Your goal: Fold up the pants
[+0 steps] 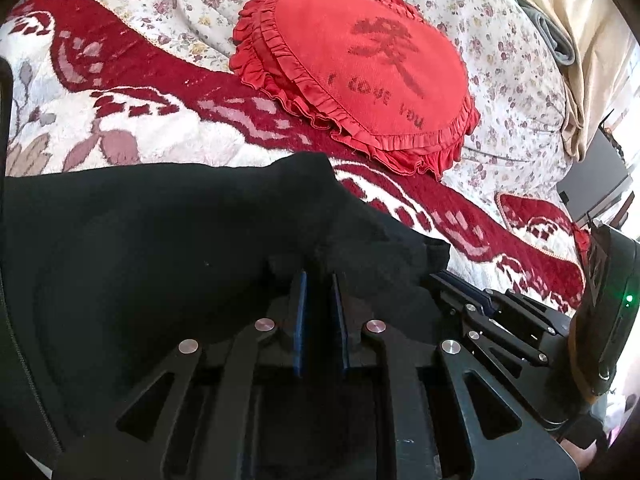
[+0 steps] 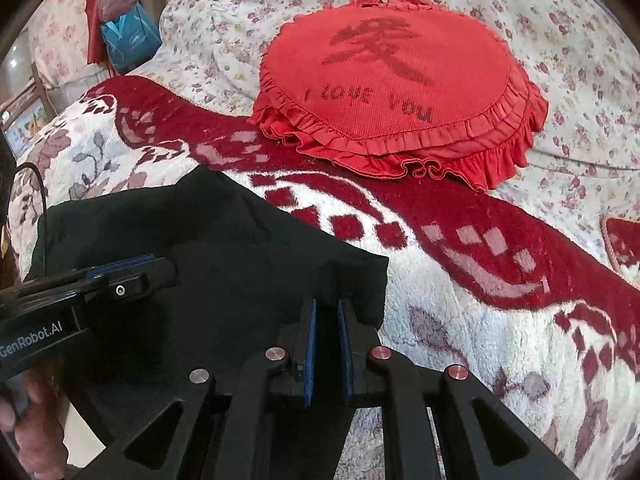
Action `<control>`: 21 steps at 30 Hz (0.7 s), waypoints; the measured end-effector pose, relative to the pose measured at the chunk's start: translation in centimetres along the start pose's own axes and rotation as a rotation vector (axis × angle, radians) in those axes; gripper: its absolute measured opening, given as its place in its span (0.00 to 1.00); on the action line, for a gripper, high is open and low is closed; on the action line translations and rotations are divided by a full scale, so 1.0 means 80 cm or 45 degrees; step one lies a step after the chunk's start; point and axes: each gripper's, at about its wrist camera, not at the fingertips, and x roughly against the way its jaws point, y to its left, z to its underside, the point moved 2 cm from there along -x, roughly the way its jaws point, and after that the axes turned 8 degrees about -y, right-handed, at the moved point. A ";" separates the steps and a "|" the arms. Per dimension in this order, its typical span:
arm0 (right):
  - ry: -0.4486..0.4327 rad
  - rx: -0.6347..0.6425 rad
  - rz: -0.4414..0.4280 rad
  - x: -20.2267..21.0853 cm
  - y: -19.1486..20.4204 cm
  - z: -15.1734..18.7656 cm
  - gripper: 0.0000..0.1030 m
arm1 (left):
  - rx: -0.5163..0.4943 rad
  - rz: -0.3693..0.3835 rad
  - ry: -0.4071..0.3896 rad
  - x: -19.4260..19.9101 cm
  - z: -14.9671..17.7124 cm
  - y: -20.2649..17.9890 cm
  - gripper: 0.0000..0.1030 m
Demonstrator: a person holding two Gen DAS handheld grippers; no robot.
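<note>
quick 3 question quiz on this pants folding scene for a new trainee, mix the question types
1. True or false: the red frilled cushion lies on top of the black pants.
2. Which does the right gripper grip? A) the cushion's frill B) an edge of the pants C) the red and white blanket
3. What English words are on the cushion?

Key
1. False; it lies apart from them, farther up the bed.
2. B
3. I love you

The left gripper also grips the pants.

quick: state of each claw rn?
Left claw: closed on the pants.
Right claw: closed on the pants' edge.
</note>
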 end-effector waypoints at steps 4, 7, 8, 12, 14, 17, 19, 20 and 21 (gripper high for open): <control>0.000 0.000 0.001 0.000 0.000 0.000 0.10 | 0.000 0.005 -0.002 -0.001 0.000 0.000 0.12; -0.001 0.003 0.002 0.000 0.000 0.000 0.10 | 0.000 0.008 -0.002 -0.001 -0.001 0.000 0.12; -0.002 0.004 0.003 0.000 0.000 0.000 0.10 | 0.003 0.009 0.000 -0.001 -0.001 0.001 0.12; -0.010 -0.002 0.007 0.000 -0.001 0.001 0.10 | 0.053 0.033 -0.025 0.020 -0.009 0.005 0.19; -0.020 -0.004 0.017 0.001 0.000 0.002 0.10 | 0.081 0.034 -0.083 0.050 -0.014 0.011 0.31; -0.034 0.004 0.039 0.004 0.002 0.003 0.11 | 0.108 0.030 -0.167 0.095 -0.017 0.023 0.43; -0.044 -0.002 0.045 0.008 0.002 0.003 0.11 | 0.131 0.027 -0.201 0.127 -0.014 0.035 0.44; -0.060 -0.010 0.048 0.013 0.001 0.002 0.11 | 0.137 0.026 -0.218 0.141 -0.011 0.041 0.45; -0.071 -0.019 0.047 0.017 0.000 0.002 0.11 | 0.143 0.013 -0.234 0.156 -0.006 0.049 0.46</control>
